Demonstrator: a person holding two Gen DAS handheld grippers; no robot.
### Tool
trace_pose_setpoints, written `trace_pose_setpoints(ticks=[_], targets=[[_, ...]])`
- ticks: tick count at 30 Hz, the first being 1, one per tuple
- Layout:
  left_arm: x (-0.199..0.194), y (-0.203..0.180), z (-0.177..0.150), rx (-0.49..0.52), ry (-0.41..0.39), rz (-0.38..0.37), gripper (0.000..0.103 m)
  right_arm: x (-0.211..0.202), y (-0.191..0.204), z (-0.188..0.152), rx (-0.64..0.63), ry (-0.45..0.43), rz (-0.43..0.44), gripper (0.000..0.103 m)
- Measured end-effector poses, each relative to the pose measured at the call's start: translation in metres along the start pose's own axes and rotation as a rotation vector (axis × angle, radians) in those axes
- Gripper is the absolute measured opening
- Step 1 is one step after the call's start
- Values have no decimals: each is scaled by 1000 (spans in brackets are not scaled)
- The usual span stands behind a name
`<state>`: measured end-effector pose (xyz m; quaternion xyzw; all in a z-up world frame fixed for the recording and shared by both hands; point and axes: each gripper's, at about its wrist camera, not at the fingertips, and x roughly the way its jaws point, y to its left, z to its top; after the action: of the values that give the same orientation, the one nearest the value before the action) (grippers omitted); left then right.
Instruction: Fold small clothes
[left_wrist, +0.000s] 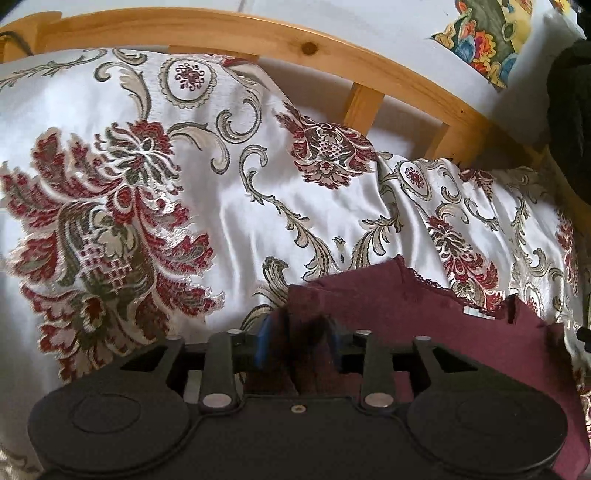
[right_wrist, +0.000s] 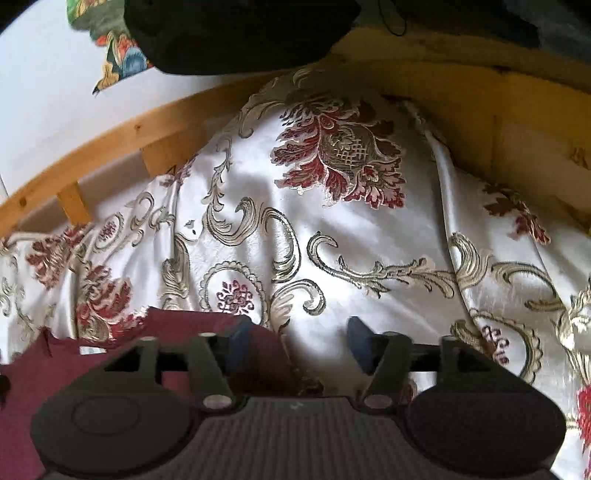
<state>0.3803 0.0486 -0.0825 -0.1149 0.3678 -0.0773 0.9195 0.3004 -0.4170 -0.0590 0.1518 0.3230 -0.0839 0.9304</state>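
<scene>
A small maroon garment (left_wrist: 424, 314) with a lace edge lies on the white satin bedspread (left_wrist: 229, 206) with red and gold floral embroidery. My left gripper (left_wrist: 299, 336) is shut on a bunched corner of the garment, which fills the gap between the blue pads. The garment spreads to the right of it. In the right wrist view the same garment (right_wrist: 92, 365) lies at lower left. My right gripper (right_wrist: 297, 341) is open, its left blue pad (right_wrist: 240, 341) over the garment's right edge, its right pad over bare bedspread (right_wrist: 369, 240).
A wooden bed rail (left_wrist: 280, 40) with slats curves along the far side, also in the right wrist view (right_wrist: 110, 147). A colourful patterned cloth (left_wrist: 487, 40) and a dark object (right_wrist: 229, 29) hang beyond it against the white wall.
</scene>
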Motion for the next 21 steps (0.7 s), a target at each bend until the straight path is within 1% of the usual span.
trace_pose_setpoints(ticks=[1,2,3,4,5,7,9,11,12,15,16,18,21], targets=[[-3,0,-1,-5,-1,2,54,1,2,-1,-15,14,19,82],[-8,0,-2,-10,-3,7,60,1,8,-3,-45,28,27,88],[-12,0,-3,-15,-6,11,72,2,14,-7,-86,39,22,92],[-18,0,-5,-22,-8,13,78,3,22,-10,-132,51,10,94],[-22,0,-6,-28,-7,11,80,5,29,-13,-175,61,-9,97],[-32,0,-9,-42,6,2,90,9,41,-21,-263,87,-56,100],[-41,-1,-15,-54,21,-2,94,16,48,-29,-325,119,-124,102],[-50,-3,-21,-54,31,4,96,24,49,-37,-362,165,-209,103],[-55,-5,-23,-51,39,10,98,24,47,-39,-353,174,-211,102],[-65,-10,-31,-44,66,31,100,15,40,-38,-281,167,-162,103],[-69,-12,-34,-42,87,32,102,10,37,-37,-244,165,-128,103],[-76,-15,-39,-46,115,13,102,0,32,-36,-183,155,-75,103],[-90,-21,-50,-48,123,-15,102,-16,29,-36,-128,144,-12,103]])
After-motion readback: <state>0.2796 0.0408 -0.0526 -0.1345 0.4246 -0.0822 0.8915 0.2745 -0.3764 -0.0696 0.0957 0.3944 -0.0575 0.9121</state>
